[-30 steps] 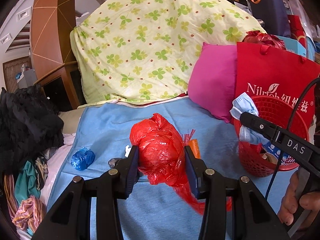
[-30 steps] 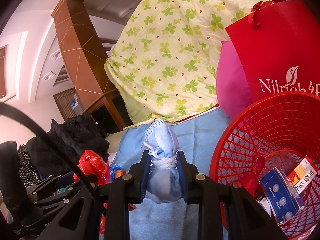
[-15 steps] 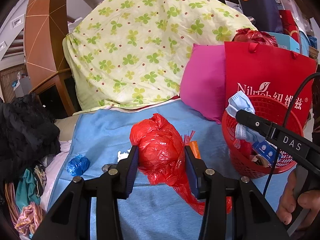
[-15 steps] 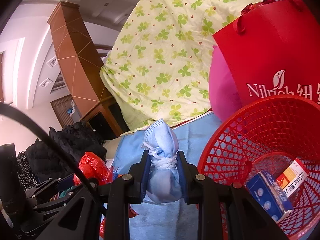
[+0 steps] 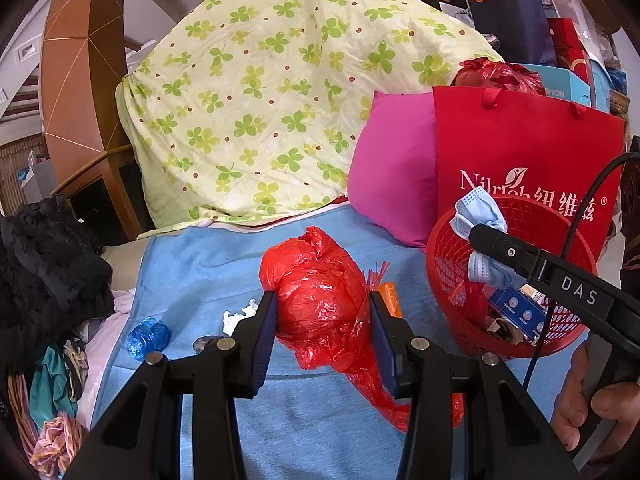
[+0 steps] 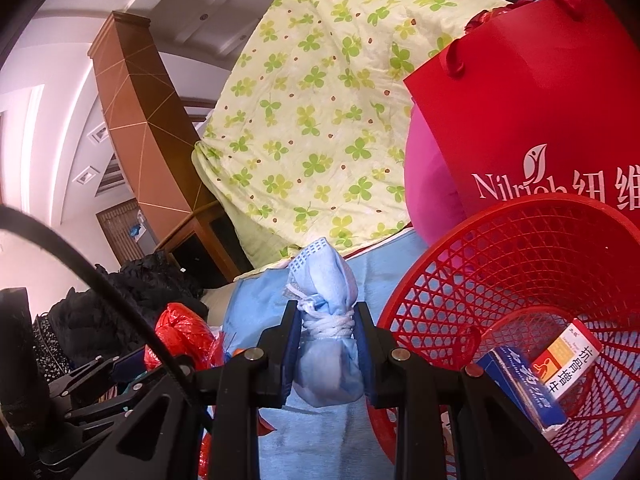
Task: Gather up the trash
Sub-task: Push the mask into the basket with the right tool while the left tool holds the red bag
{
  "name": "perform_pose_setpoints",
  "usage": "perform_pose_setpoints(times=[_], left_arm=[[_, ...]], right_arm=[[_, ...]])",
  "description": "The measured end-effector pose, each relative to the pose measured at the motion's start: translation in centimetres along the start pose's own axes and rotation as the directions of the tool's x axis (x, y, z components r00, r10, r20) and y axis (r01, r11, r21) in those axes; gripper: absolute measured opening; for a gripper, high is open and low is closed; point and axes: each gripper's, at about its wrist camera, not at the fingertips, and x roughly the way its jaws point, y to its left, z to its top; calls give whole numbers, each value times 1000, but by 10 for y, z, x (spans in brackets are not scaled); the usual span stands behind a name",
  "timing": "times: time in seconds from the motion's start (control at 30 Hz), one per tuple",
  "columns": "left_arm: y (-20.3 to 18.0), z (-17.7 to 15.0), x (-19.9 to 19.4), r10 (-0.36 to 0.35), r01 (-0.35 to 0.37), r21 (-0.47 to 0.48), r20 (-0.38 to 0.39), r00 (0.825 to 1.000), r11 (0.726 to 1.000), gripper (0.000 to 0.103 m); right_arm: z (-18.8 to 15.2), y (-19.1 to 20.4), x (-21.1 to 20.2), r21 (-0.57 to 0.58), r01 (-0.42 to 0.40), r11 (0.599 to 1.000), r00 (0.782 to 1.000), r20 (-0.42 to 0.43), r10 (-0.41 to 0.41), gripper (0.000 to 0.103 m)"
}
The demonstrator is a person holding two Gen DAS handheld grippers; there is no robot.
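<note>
Left wrist view first: I record a pale yellow quilt printed with green clovers (image 5: 272,100) heaped at the back, over a light blue bed sheet (image 5: 208,264). At right a red paper carrier bag (image 5: 520,152) reads "Nilrich" in white, followed by Chinese characters. Against its front stands a red plastic lattice basket (image 5: 448,280), just beside a magenta pillow (image 5: 396,168).

My left gripper (image 5: 322,320) is partly closed, both pads pressed on a crumpled red plastic bag (image 5: 316,296) held above the sheet, its tail hanging down. My right gripper (image 6: 326,340), marked "DAS" along its arm, is clamped narrow on a rolled light blue face mask bound with its white ear loops (image 6: 324,300); it sits at the basket's near rim.

Inside the basket I note a dark blue carton (image 6: 520,384) and a white and orange box with Chinese print (image 6: 568,364).

Open sheet remains to the left, bearing a blue plastic wad (image 5: 148,334) and a white tissue scrap (image 5: 240,314); dark clothing (image 5: 44,264) crowds that edge.
</note>
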Motion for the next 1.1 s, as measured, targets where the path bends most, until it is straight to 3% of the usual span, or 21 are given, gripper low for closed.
perform_pose_setpoints(times=[1.1], left_arm=[[-36,24,0,-111,111,24,29,993,994,46]], right_arm=[[9,-30,-27,37,45,998,998,32,-46,28]])
